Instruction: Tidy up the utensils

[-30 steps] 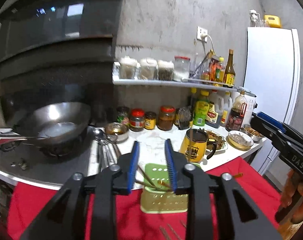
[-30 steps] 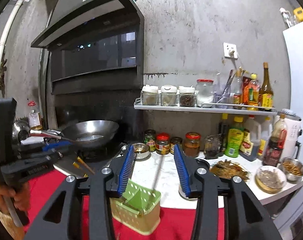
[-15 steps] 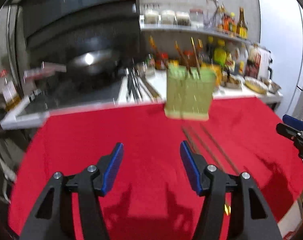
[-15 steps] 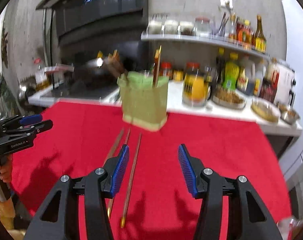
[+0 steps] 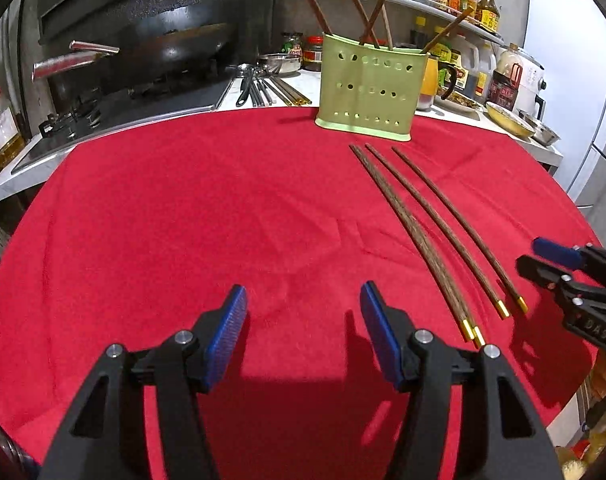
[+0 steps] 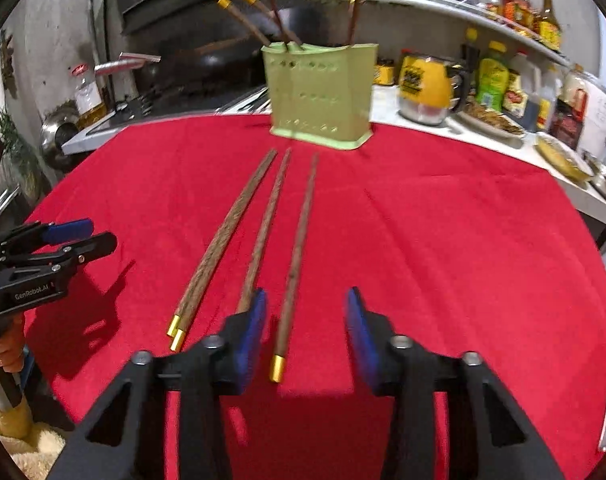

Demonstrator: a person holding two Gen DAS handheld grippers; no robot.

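Observation:
A pale green perforated utensil holder (image 5: 368,90) stands at the far edge of the red cloth (image 5: 223,216), with several brown chopsticks upright in it; it also shows in the right wrist view (image 6: 319,96). Several brown chopsticks with gold ends (image 5: 431,232) lie on the cloth in front of it, also in the right wrist view (image 6: 259,240). My left gripper (image 5: 303,320) is open and empty, low over the cloth left of the chopsticks. My right gripper (image 6: 305,320) is open, with the gold end of the rightmost chopstick (image 6: 293,276) lying between its jaws.
Behind the cloth is a stove with a wok (image 5: 171,46), loose utensils on the counter (image 5: 263,88), a yellow mug (image 6: 423,84), sauce bottles and dishes (image 6: 499,80). A white fridge (image 5: 571,60) stands at the right. The cloth's near edge drops off.
Both grippers have dropped and tilted down from looking at the kitchen wall to sitting low over the red cloth. The right gripper has closed in on the lying chopsticks.

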